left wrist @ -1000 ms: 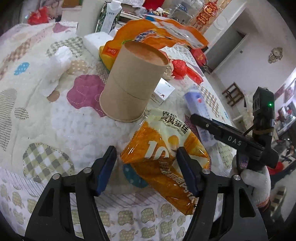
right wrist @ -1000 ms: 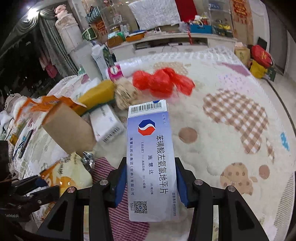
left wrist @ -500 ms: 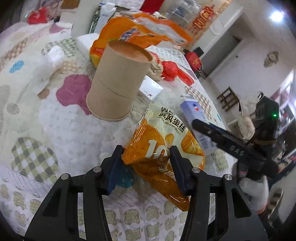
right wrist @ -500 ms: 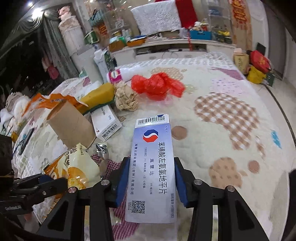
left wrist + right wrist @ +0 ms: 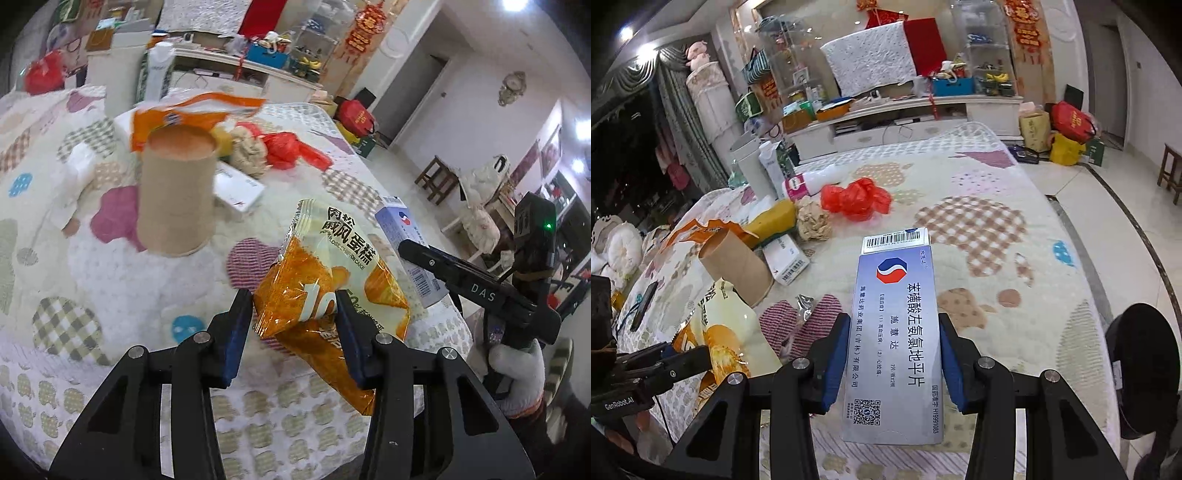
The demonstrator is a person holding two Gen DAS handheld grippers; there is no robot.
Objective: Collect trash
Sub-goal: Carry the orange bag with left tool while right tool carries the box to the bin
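Underneath, patchwork quilt (image 5: 997, 229); cluttered living room.

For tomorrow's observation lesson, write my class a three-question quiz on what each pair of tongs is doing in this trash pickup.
1. True or false: the left tongs grip an orange snack wrapper.
2. What do the right tongs hold?
A. a paper cup
B. a blue medicine box
C. a red bag
3. Fill in: the brown paper cup on the quilt stands ____.

Key
1. True
2. B: the blue medicine box
3. upside down
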